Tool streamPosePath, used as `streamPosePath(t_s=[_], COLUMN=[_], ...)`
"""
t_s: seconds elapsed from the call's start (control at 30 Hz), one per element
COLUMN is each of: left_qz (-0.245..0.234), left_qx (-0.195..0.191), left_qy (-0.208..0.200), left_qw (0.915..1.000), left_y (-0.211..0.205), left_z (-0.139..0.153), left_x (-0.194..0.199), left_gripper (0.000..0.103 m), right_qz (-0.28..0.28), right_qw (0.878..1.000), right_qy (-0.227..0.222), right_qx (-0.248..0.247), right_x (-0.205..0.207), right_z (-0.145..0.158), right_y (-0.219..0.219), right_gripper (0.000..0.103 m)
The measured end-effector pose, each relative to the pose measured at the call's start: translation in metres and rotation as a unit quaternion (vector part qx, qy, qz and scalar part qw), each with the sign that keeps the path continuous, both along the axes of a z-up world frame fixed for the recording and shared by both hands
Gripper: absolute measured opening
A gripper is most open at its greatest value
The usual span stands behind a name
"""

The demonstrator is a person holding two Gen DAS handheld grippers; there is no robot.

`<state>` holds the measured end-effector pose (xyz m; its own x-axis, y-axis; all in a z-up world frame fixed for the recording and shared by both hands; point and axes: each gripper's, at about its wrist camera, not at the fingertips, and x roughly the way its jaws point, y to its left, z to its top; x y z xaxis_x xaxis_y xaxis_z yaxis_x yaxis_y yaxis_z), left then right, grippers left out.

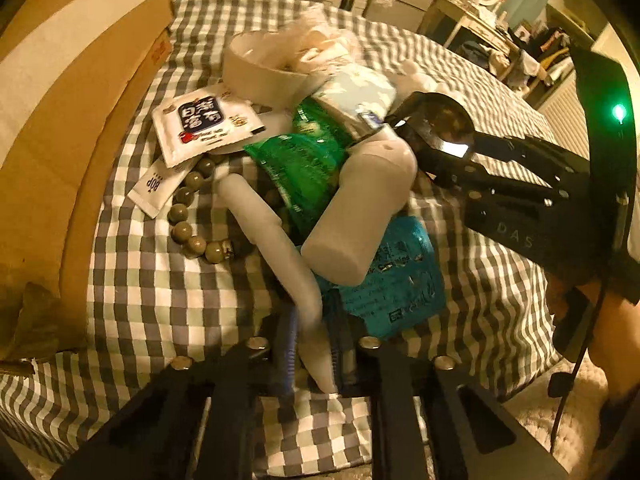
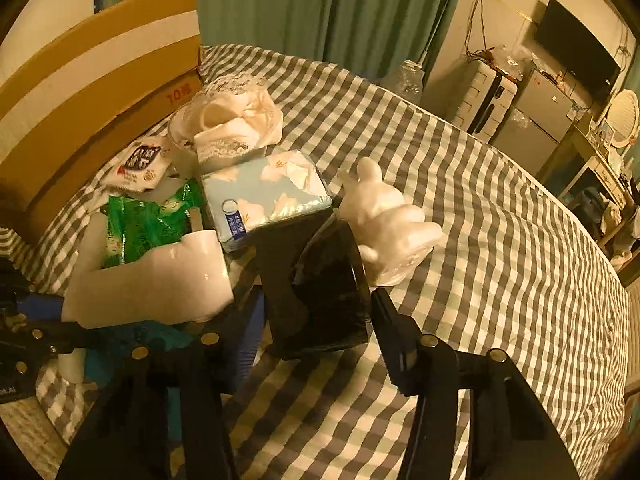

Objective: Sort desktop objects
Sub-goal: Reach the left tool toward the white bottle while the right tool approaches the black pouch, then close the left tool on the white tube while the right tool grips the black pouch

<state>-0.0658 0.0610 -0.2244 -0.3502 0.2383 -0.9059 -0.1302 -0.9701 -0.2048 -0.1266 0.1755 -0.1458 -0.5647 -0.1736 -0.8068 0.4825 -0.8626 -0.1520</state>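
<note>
Checked cloth (image 1: 168, 304) on table, pile of clutter mid-cloth, cardboard box (image 1: 80, 80) along the far-left edge. Left gripper (image 1: 316, 360) pinched on a white tube (image 1: 280, 248), jaws nearly together, tube slanting up from the fingers toward the pile's middle. White bottle (image 1: 368, 208) lying tilted across the tube and over a teal packet (image 1: 400, 280). Green packet (image 1: 304, 168) under the bottle's top end, bead bracelet (image 1: 188, 216) curling just left of the tube, two white sachets (image 1: 204, 124) above the beads. White bowl (image 1: 264, 68) at pile's far side, crumpled plastic bag (image 2: 236, 120) sitting in or on it, cannot tell which. Tissue pack (image 2: 264, 196) between bowl and bottle. Right gripper (image 2: 316, 304) about half spread around a black box (image 2: 320, 280), left finger against its side, right finger (image 2: 396, 332) at the other edge; firm pinch or not, cannot tell. White figurine (image 2: 388, 220) just beyond the black box, touching or near it.
</note>
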Motion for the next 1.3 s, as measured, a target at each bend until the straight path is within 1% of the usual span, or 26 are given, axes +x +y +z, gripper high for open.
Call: streamPosePath(t_s=[0.13,0.2,0.23,0.27,0.43,0.6,0.63,0.7,0.83,1.0,1.07,1.3], left_qz=[-0.009,-0.008,-0.009,-0.011,-0.016,-0.015,-0.016,-0.016,-0.019,-0.017,-0.017,-0.014], left_qx=[0.000,0.002,0.004,0.005,0.009,0.014,0.015,0.013,0.004,0.005,0.002,-0.003], left_qy=[0.007,0.012,0.015,0.018,0.040,0.060,0.066,0.075,0.099,0.128,0.144,0.205], left_qw=[0.9999,0.9999,0.9998,0.9998,0.9991,0.9980,0.9976,0.9970,0.9949,0.9917,0.9894,0.9788], left_y=[0.000,0.002,0.001,0.000,-0.007,-0.014,-0.016,-0.001,0.003,-0.007,-0.009,-0.020], left_z=[0.005,0.008,0.011,0.013,0.028,0.044,0.048,0.058,0.072,0.093,0.105,0.152], left_x=[0.006,0.007,0.008,0.009,0.018,0.024,0.026,0.017,0.023,0.030,0.034,0.049], left_gripper=[0.009,0.009,0.009,0.009,0.009,0.009,0.009,0.009,0.009,0.009,0.009,0.009], right_qz=[-0.010,-0.015,-0.018,-0.020,-0.025,-0.052,-0.057,-0.069,-0.085,-0.105,-0.106,-0.099], right_qw=[1.000,1.000,0.999,0.999,0.999,0.995,0.994,0.990,0.984,0.975,0.973,0.959], right_qy=[0.001,0.003,0.005,0.006,0.012,0.028,0.032,0.041,0.056,0.069,0.081,0.131], right_qx=[-0.011,-0.021,-0.028,-0.032,-0.044,-0.080,-0.092,-0.112,-0.149,-0.185,-0.190,-0.233], right_x=[0.005,0.007,0.002,0.003,0.009,0.017,0.020,0.024,0.033,0.048,0.055,0.082], right_z=[0.010,0.018,0.022,0.026,0.040,0.062,0.068,0.080,0.099,0.115,0.124,0.167], right_y=[-0.001,0.000,0.005,0.005,0.006,0.016,0.019,0.024,0.032,0.038,0.037,0.028], right_gripper=[0.050,0.047,0.044,0.043,0.043,0.043,0.043,0.043,0.043,0.043,0.043,0.043])
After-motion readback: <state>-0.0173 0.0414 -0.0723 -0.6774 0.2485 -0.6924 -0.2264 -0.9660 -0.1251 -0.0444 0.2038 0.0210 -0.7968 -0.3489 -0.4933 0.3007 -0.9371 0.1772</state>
